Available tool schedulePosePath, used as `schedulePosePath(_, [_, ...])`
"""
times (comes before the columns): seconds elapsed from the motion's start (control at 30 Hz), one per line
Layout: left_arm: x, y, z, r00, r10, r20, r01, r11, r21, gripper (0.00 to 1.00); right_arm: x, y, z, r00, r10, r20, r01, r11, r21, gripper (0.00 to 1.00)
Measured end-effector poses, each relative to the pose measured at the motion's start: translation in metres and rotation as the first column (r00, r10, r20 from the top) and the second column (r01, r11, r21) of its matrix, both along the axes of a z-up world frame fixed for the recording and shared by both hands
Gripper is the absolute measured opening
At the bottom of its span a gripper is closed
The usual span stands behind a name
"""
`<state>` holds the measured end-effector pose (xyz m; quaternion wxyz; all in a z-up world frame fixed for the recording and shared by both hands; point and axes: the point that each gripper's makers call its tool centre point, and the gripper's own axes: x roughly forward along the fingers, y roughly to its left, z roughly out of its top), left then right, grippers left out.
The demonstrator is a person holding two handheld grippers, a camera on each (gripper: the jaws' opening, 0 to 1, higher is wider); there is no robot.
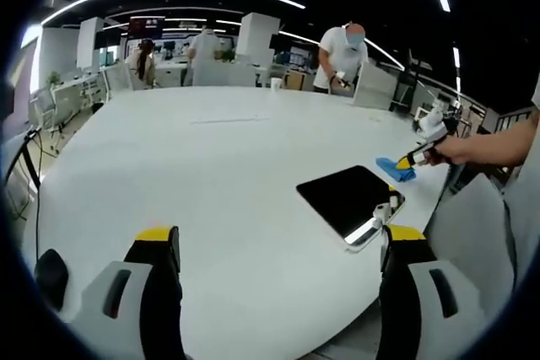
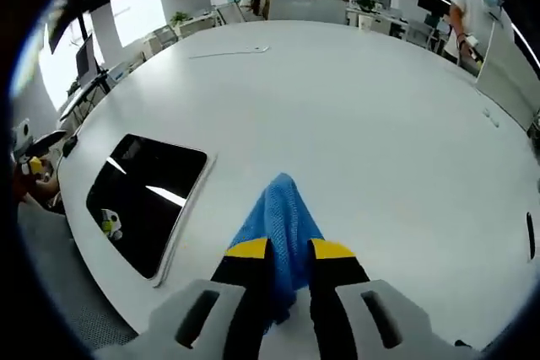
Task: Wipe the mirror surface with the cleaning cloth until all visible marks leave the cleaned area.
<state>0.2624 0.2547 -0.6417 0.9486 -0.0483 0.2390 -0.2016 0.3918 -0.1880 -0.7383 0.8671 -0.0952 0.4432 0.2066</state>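
The right claw [image 2: 288, 248] is closed on the blue cleaning cloth [image 2: 281, 221], which drapes forward onto the white surface [image 2: 363, 124]. The mirror [image 2: 143, 200] lies flat just beside the cloth, near the surface edge. The left claw [image 1: 278, 238] stands wide apart, holding nothing, apparently just above the surface.

White table [image 1: 219, 183]; person [image 1: 342, 56] standing behind; office desks [image 1: 72, 90].

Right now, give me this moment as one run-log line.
right gripper: shut on blue cloth | left gripper: open | mirror: flat on white table, cloth beside it, not touching | wiping: not started
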Motion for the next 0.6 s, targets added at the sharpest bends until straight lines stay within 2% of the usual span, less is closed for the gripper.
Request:
schedulePosePath(0.07, [0.0, -0.0006, 0.0001, 1.0, 0.0, 0.001, 0.0, 1.0, 0.001, 0.98, -0.0015, 0.0058, -0.0034, 1.0, 0.006, -0.015, -0.006, 1.0, 0.004, 0.11])
schedulePosePath(0.17, [0.0, -0.0031, 0.0002, 1.0, -0.005, 0.006, 0.005, 1.0, 0.003, 0.97, 0.0001, 0.0083, -0.0074, 0.999, 0.052, -0.009, -0.052, 0.997, -0.054, 0.1])
schedulePosePath(0.2, [-0.0008, -0.0041, -0.0001, 1.0, -0.01, 0.005, 0.01, 1.0, 0.005, 0.97, -0.0001, 0.0094, -0.007, 0.999, 0.04, -0.018, -0.041, 0.998, -0.049, 0.07])
schedulePosePath(0.3, [-0.0034, -0.0055, 0.0002, 1.0, -0.023, 0.006, 0.023, 1.0, 0.011, 0.97, -0.0014, 0.0084, -0.0074, 0.996, -0.062, -0.062, 0.061, 0.998, -0.018, 0.04])
schedulePosePath(0.4, [-0.0048, -0.0032, -0.0022, 1.0, -0.026, -0.001, 0.026, 1.0, 0.016, 0.97, -0.0005, 0.0073, -0.0065, 0.995, -0.073, -0.075, 0.073, 0.997, -0.002, 0.04])
schedulePosePath(0.53, [-0.0051, -0.0025, -0.0031, 0.999, -0.032, -0.003, 0.032, 0.999, 0.02, 0.97, 0.0007, 0.0064, -0.0067, 0.973, -0.195, -0.126, 0.204, 0.977, 0.064, 0.04])
schedulePosePath(0.6, [-0.0041, -0.0026, -0.0027, 0.999, -0.034, 0.0, 0.034, 0.999, 0.021, 0.98, 0.0014, 0.0057, -0.0065, 0.975, -0.182, -0.124, 0.19, 0.98, 0.057, 0.04])
